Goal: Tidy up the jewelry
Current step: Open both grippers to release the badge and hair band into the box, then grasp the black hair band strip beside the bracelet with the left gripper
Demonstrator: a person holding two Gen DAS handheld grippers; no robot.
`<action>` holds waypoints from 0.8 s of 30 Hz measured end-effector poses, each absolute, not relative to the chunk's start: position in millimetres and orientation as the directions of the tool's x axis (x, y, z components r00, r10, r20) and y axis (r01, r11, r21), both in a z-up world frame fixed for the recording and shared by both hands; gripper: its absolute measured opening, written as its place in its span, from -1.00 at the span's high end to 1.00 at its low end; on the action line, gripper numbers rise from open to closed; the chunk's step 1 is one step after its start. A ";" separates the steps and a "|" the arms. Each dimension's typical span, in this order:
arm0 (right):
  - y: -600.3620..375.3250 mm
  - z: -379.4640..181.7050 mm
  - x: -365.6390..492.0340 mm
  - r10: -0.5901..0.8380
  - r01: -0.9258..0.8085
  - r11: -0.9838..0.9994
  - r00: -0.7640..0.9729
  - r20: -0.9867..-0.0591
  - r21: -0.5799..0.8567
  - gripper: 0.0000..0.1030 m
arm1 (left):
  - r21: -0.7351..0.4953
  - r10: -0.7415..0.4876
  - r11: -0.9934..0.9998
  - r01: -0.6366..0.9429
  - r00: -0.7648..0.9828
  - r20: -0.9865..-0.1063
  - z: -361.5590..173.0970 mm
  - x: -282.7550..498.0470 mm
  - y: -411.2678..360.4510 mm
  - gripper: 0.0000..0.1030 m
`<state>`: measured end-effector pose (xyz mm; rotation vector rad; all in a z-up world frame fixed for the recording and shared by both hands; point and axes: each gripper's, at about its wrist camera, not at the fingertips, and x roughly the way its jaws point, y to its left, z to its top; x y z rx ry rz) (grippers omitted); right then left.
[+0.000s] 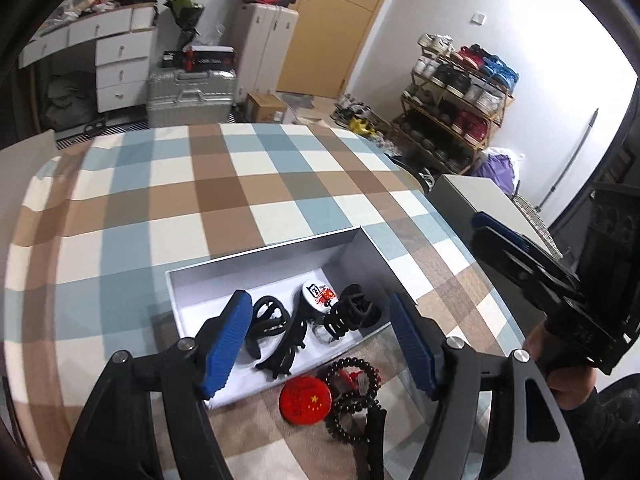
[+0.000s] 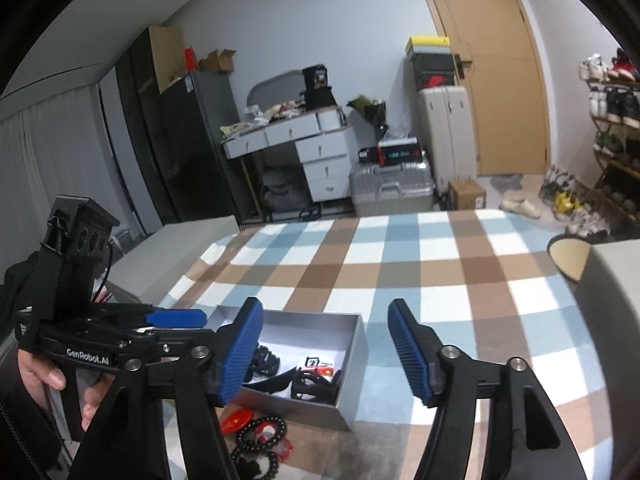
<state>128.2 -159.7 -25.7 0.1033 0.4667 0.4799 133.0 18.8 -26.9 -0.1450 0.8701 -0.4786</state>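
Both jaws spread wide, nothing held: left gripper (image 1: 320,340), right gripper (image 2: 326,350). Hair clips (image 1: 352,312) inside white box (image 1: 260,258); red badge (image 1: 306,400) and dark bead bracelet (image 1: 356,400) just near of it on checked cloth (image 1: 160,200).

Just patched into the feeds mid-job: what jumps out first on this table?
The open grey box on the checked tablecloth, holding black hair clips and a white badge. Just outside its near wall lie a red badge and a dark bead bracelet. Both grippers, left and right, hover open, holding nothing.
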 end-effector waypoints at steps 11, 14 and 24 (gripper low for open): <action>-174.4 -7.1 69.5 0.439 -0.407 0.898 0.844 -0.306 0.166 -0.61 | -0.280 -0.404 0.915 0.291 0.636 -0.657 -8.1 96.4 24.9 -0.48; -173.8 -9.8 49.0 0.425 -0.397 0.905 0.859 -0.284 0.155 -0.76 | -0.289 -0.388 0.922 0.259 0.660 -0.643 -6.7 88.3 29.4 -0.56; -167.7 -29.8 13.2 0.436 -0.412 0.900 0.853 -0.288 0.142 -0.90 | -0.219 -0.269 0.961 0.167 0.740 -0.616 -14.5 53.4 29.4 -0.75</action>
